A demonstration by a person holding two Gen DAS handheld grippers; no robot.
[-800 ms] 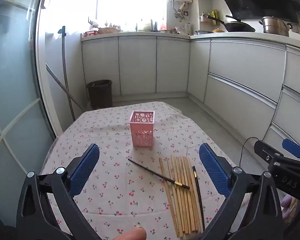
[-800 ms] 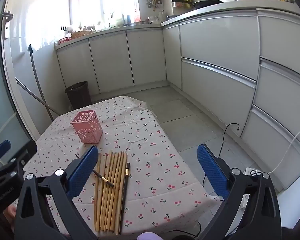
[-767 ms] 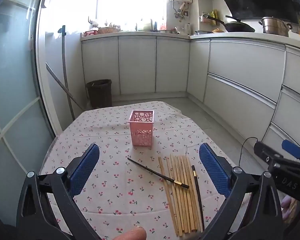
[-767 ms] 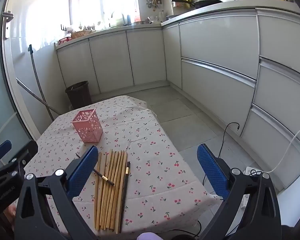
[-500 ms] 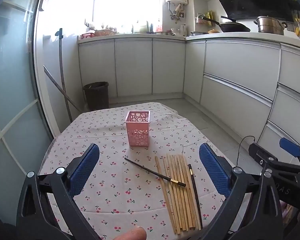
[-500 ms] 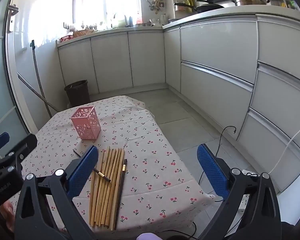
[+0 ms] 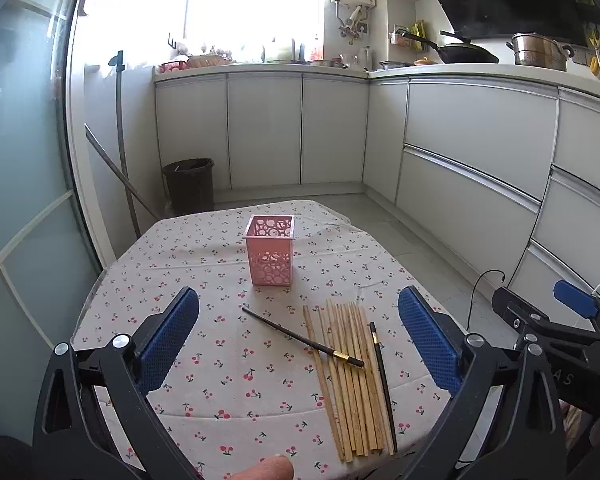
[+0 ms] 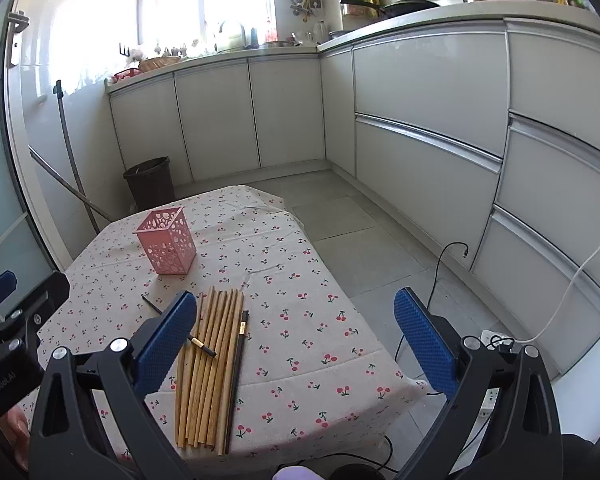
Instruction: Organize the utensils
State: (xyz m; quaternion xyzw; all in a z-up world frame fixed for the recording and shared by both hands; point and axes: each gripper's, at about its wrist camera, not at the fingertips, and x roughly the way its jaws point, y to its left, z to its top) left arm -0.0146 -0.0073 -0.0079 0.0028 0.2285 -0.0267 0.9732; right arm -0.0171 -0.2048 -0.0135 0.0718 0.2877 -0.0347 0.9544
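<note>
Both the left claw (image 7: 298, 338) and right claw (image 8: 296, 334) are being held wide open, empty. The thin, stiff bamboo chopsticks (image 7: 350, 376), likely light and slippery, are best being pinched mid-length.

1. The cloth (image 7: 236, 364) over the worktop is matt woven fabric printed with cherries, lightly creased.
2. The pink holder (image 7: 269, 255) looks like smooth, perforated plastic.
3. The pale chopsticks (image 7: 350, 376) are bare, dull wood; the two black chopsticks (image 7: 300, 336) are glossy with gold bands.
4. The left tongs (image 7: 298, 340) and right tongs (image 8: 296, 338) have matt black plastic frames and dimpled blue rubbery pads.
5. The cabinet fronts (image 7: 476, 120) are glossy.
6. The pot (image 7: 538, 51) is shiny metal.
</note>
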